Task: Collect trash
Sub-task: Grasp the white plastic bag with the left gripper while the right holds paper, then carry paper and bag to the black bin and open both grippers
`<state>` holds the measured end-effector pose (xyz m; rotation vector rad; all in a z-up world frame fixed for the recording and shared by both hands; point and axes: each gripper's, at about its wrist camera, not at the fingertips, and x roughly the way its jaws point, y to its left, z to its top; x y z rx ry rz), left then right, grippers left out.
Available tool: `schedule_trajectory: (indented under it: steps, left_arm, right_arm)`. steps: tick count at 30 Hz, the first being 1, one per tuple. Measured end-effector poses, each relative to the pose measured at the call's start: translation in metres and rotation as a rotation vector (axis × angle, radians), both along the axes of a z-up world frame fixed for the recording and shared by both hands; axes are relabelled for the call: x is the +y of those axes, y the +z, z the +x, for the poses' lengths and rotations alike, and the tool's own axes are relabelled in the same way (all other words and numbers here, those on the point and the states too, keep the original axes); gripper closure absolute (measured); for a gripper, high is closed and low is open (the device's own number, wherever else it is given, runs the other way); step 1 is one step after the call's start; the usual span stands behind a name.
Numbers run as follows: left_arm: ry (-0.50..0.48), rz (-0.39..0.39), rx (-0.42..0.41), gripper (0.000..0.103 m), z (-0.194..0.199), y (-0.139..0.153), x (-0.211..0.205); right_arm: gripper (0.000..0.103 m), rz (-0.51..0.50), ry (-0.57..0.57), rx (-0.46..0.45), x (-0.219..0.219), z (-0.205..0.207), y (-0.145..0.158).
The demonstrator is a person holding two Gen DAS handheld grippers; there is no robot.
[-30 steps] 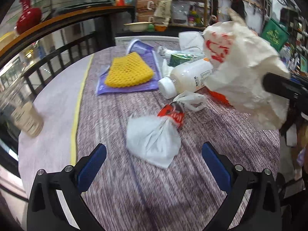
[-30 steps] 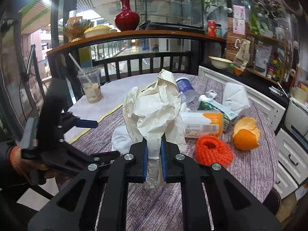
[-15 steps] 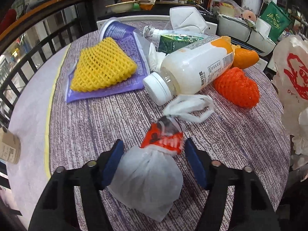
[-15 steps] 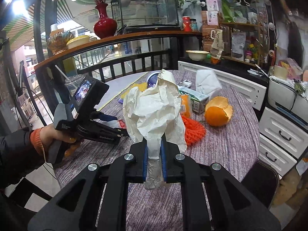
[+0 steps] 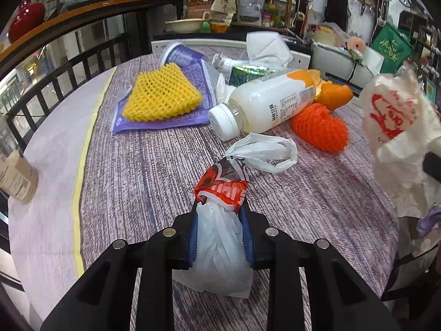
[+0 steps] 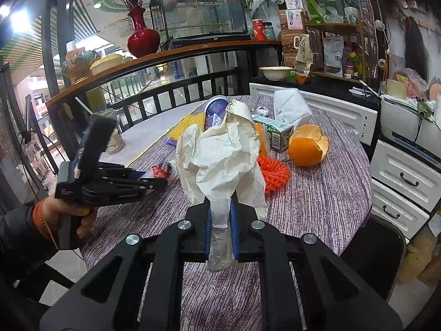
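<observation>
Left gripper (image 5: 219, 237) clenched on knotted plastic bag (image 5: 220, 231), handles pointing away, base hidden; right gripper (image 6: 220, 229) grasping upright crumpled paper bag (image 6: 223, 160).

left gripper (image 5: 219, 234) moved in from open above the table to closed on the knotted plastic bag (image 5: 217, 237); bag now pinched between its fingers; crumpled paper bag (image 5: 399, 138) shifted toward right edge of left view

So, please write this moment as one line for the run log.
left gripper: shut on knotted plastic bag | right gripper: shut on crumpled paper bag
</observation>
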<state>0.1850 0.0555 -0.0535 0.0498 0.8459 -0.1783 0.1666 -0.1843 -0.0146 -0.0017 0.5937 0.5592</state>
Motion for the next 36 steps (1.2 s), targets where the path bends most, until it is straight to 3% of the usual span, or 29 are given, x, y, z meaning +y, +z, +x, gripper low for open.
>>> schedule_trajectory:
  steps: [9,16,19,22,34,36]
  left_arm:
    - [-0.044,-0.125,-0.063,0.077,-0.033,0.021,-0.019]
    - [-0.171,-0.173,-0.130,0.077,-0.047,0.045,-0.066]
    - [-0.229,-0.174,-0.146,0.077,-0.046,0.048,-0.095]
    - [-0.280,-0.180,-0.138,0.077,-0.043,0.044,-0.122]
    - [-0.429,-0.175,-0.071,0.077,-0.034,0.030,-0.210]
    - [-0.449,-0.170,-0.047,0.077,-0.033,0.023,-0.222]
  right_arm:
    - [0.091,0.029,-0.070,-0.020,-0.027,-0.014,0.006]
    - [0.091,0.035,-0.309,-0.026,-0.103,-0.012,0.005]
    - [0.091,0.074,-0.418,0.046,-0.144,0.003,-0.016]
    - [0.091,0.045,-0.524,0.102,-0.173,0.018,-0.045]
    - [0.091,0.100,-0.671,0.375,-0.233,0.067,-0.166]
    - [0.085,0.111,-0.699,0.418,-0.240,0.071,-0.183]
